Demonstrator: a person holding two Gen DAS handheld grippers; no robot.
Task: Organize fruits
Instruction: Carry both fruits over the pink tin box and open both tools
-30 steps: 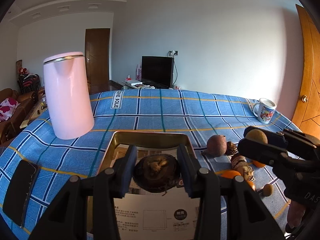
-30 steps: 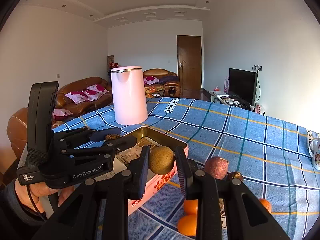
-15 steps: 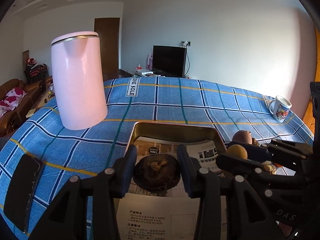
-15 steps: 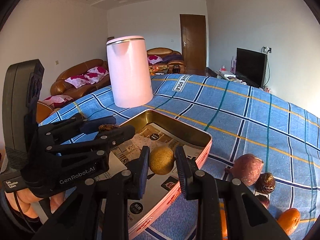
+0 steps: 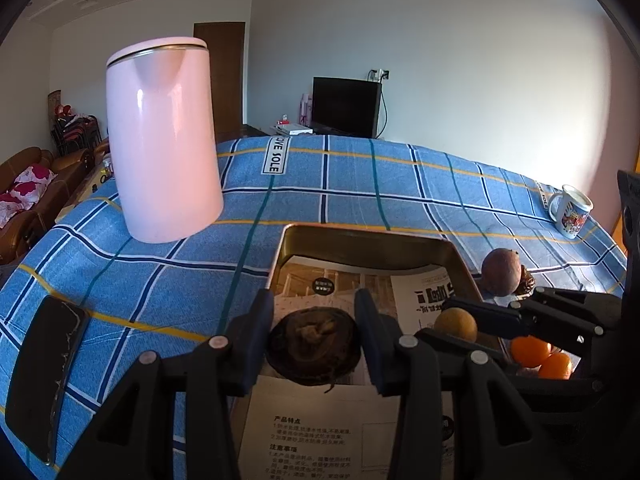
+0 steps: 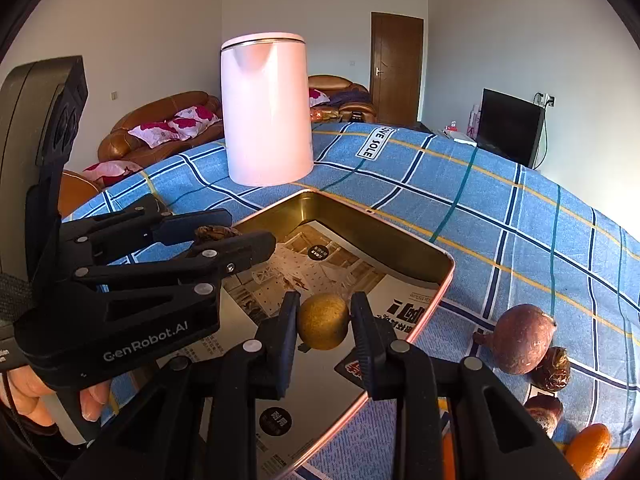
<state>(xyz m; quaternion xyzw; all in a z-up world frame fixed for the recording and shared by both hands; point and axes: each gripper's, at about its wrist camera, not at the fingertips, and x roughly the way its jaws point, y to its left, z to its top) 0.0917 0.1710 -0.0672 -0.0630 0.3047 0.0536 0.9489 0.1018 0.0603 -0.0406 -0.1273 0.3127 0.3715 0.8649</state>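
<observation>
Both your claws hovered over the gold tin, each clamped on a fruit

From the left: a black phone (image 5: 44,376) lay at 9 o'clock on the checked cloth (image 5: 360,184), the pink kettle (image 5: 164,140) stood at 11, and your left gripper (image 5: 314,332) pinched a dark wrinkled fruit (image 5: 314,344) above the paper-lined tin (image 5: 372,240); your right gripper (image 6: 324,320) squeezed a small tan round fruit (image 6: 323,321) over the tin's right side, with a purplish-brown fruit (image 6: 520,344) at 3 o'clock on the cloth just outside the rim, oranges (image 5: 532,350) near it, and a mug (image 5: 570,210) at 2 o'clock
</observation>
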